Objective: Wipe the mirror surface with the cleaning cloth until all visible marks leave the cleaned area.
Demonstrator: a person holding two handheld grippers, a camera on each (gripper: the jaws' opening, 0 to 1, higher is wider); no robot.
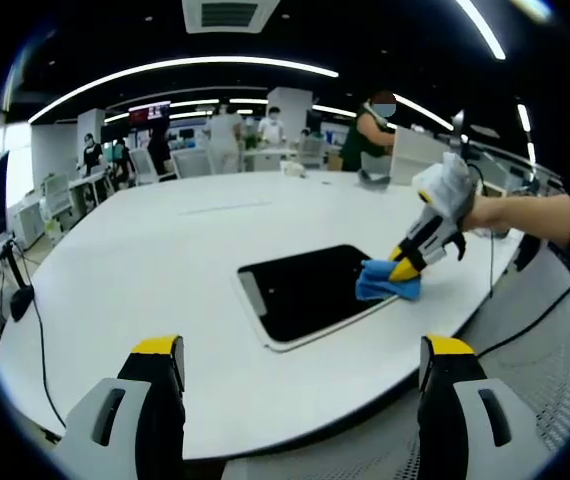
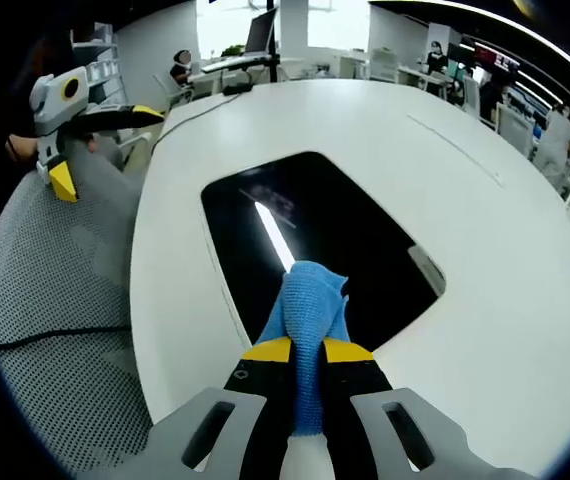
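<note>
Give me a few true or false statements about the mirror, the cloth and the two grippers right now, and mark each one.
1. The right gripper is shut on the blue cloth. True.
2. The cloth rests on the mirror. True.
3. The left gripper holds a spray bottle. False: its jaws stand apart and hold nothing.
4. The mirror stands upright against a wall. False: it lies flat on the white table.
5. The cloth is red. False: blue.

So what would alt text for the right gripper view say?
A yellow-tipped right gripper pinches a blue cleaning cloth against a dark rectangular mirror lying flat on a white oval table. The left gripper hangs beyond the table's edge.
</note>
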